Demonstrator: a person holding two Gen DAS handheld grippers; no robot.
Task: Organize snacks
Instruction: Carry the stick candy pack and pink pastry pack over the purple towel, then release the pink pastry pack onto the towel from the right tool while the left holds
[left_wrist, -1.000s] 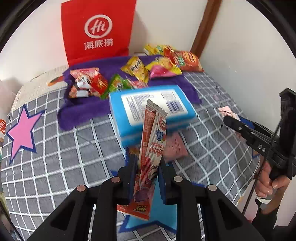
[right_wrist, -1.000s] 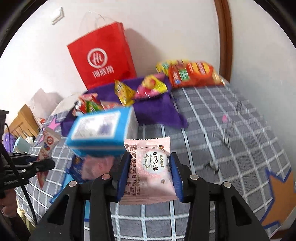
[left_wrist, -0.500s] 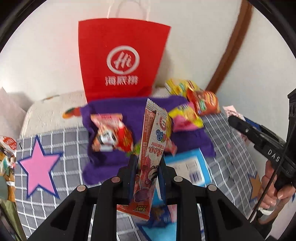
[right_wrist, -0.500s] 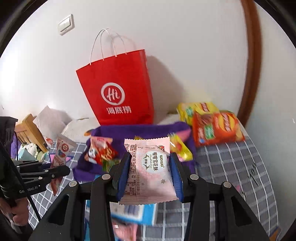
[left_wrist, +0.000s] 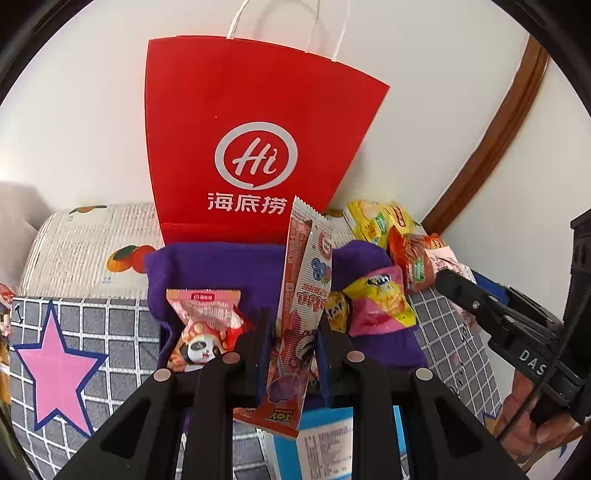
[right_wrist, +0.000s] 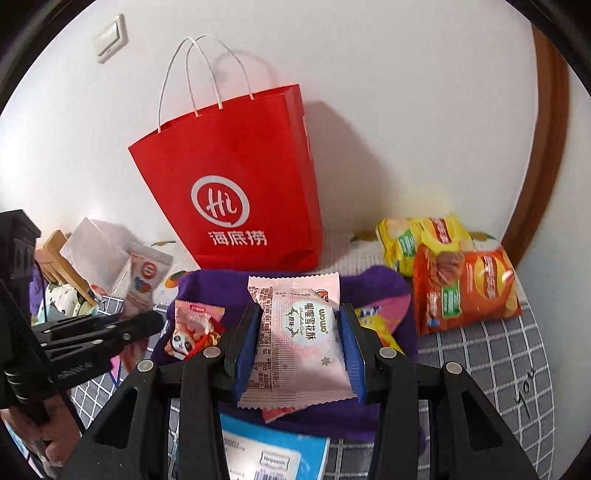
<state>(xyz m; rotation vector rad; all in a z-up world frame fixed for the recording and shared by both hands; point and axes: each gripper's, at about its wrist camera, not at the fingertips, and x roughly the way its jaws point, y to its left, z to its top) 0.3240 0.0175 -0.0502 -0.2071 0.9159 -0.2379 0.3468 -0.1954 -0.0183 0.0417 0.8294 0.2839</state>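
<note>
Left wrist view: the left gripper (left_wrist: 291, 332) is clamped on a long, narrow snack stick wrapper (left_wrist: 299, 306), held upright between its black fingers; the red bottom edge reads "TOY STORY". Beyond it, a purple cloth (left_wrist: 221, 266) lies on a grey checked cover (left_wrist: 107, 325) with a pink star (left_wrist: 55, 369). On the cloth sit a pink-and-red packet with a panda (left_wrist: 203, 328) and a pink-and-yellow packet (left_wrist: 380, 299). Behind the cloth one red paper bag (left_wrist: 236, 147) stands against the wall, printed with "Hi" in a white circle and three Chinese characters. A blue box (left_wrist: 332, 443) lies just under the gripper.

Right wrist view: the right gripper (right_wrist: 295, 347) grips a pale pink packet (right_wrist: 295, 339) by its sides between blue-padded fingers; it is labelled "wowo" with Chinese writing. It hangs above the purple cloth (right_wrist: 207, 288), in front of the red bag (right_wrist: 236, 177). To the right, two chip bags lie near the wall, one yellow (right_wrist: 421, 240) and one orange (right_wrist: 465, 288), touching each other. The left gripper (right_wrist: 147, 321) appears at the left edge with its stick wrapper (right_wrist: 140, 284).
</note>
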